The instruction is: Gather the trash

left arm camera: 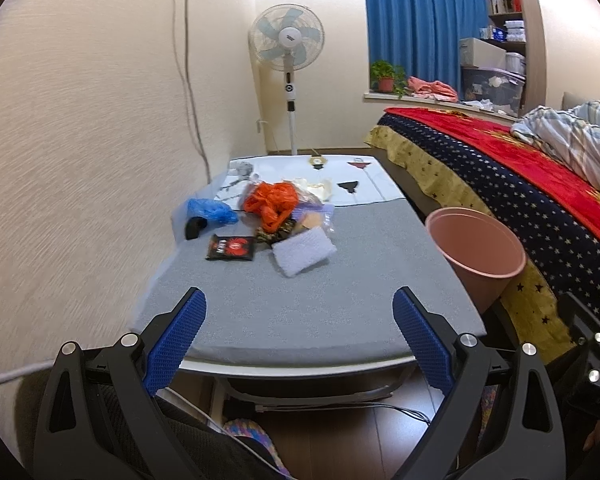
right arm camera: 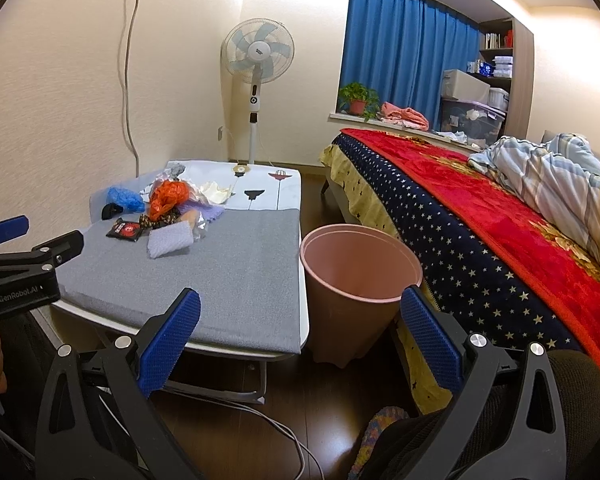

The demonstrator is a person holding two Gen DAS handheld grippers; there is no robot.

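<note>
Trash lies in a pile at the far left of the grey-topped table (left arm camera: pixel 300 312): an orange plastic bag (left arm camera: pixel 272 200), a blue plastic bag (left arm camera: pixel 212 209), a black and red snack packet (left arm camera: pixel 231 248), a pale foam sheet (left arm camera: pixel 303 255) and a small black object (left arm camera: pixel 194 227). The pile also shows in the right wrist view, with the orange bag (right arm camera: pixel 168 197) and the foam sheet (right arm camera: pixel 169 241). A pink bin (left arm camera: pixel 476 252) (right arm camera: pixel 358 280) stands on the floor between table and bed. My left gripper (left arm camera: pixel 300 336) is open and empty at the table's near edge. My right gripper (right arm camera: pixel 300 332) is open and empty, near the bin.
A bed (right arm camera: pixel 500 232) with a red and starred blanket runs along the right. A standing fan (left arm camera: pixel 287 40) is at the far wall. Cables (right arm camera: pixel 260 416) lie on the wooden floor under the table. The wall (left arm camera: pixel 80 160) is close on the left.
</note>
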